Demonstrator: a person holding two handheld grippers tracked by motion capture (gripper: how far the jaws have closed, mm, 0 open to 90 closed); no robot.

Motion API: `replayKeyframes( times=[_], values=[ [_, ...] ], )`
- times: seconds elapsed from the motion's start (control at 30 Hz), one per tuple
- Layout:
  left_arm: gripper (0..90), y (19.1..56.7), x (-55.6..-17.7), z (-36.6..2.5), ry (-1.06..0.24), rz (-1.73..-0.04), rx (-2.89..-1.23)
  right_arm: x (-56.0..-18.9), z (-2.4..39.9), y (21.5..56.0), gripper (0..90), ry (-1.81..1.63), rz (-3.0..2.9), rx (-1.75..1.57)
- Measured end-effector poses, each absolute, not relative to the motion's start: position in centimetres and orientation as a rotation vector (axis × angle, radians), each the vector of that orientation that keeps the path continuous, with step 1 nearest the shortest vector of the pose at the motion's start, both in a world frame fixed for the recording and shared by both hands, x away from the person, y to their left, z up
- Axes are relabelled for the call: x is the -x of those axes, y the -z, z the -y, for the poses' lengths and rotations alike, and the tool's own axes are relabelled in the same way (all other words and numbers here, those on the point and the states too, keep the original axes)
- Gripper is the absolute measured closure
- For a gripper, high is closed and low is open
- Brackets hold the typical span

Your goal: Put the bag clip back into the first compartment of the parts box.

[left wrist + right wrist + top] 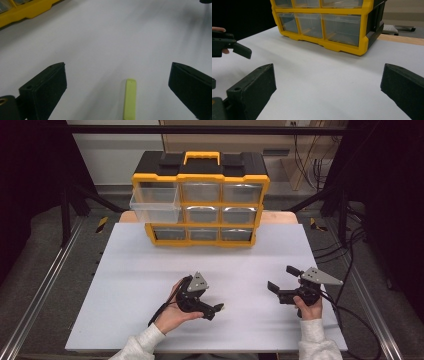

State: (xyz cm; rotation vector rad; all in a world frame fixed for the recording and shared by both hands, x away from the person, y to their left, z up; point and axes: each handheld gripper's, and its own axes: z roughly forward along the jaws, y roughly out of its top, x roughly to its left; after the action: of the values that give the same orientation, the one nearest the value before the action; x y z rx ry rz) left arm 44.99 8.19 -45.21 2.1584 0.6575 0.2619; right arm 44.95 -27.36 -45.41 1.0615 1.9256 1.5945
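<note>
Work surface: a white board (150,285) laid on a wooden table (280,216), whose bare edge shows just behind the cabinet (200,200). The cabinet, yellow-framed with a black top and yellow handle, stands at the far middle of the board and holds three rows of three clear drawers. The upper-left drawer (155,204) is pulled out and overhangs the cabinet's front left corner; the other drawers sit flush.

Left gripper (218,308): held low over the board, well in front of the cabinet, jaws spread wide and holding nothing. In the left gripper view a strip (130,98), pale yellow-green and flat, lies on the board between the jaws, touching neither. The cabinet's base shows at that view's upper left, well apart from the strip.

Right gripper (281,279): in front of the cabinet's right end, jaws spread wide and holding nothing, facing the cabinet's front.

Room: metal rails (40,295) run along both sides of the table; grey floor, black frame posts behind the cabinet, cables (310,155) at the far right wall.
</note>
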Motion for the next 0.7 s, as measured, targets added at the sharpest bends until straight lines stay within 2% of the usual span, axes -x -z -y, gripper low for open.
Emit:
replayKeyframes(
  times=[0.23, 0.43, 0.63, 0.7],
  values=[
    [6.3, 46.3, -45.0, -7.6, -0.238, -0.671, -2.212, -45.0, 27.4, 45.4, 0.4, -1.59, -1.928, -1.062],
    [16.1, 47.0, -44.9, -7.3, -0.185, -0.697, -2.245, -45.0, 27.3, 45.4, 0.4, -1.591, -1.932, -1.063],
    [22.8, 47.4, -44.7, -7.0, -0.205, -0.704, -2.281, -45.0, 27.3, 45.4, 0.4, -1.592, -1.932, -1.064],
    [27.5, 47.5, -44.7, -6.9, -0.202, -0.711, -2.285, -45.0, 27.3, 45.4, 0.4, -1.59, -1.93, -1.065]
  ],
)
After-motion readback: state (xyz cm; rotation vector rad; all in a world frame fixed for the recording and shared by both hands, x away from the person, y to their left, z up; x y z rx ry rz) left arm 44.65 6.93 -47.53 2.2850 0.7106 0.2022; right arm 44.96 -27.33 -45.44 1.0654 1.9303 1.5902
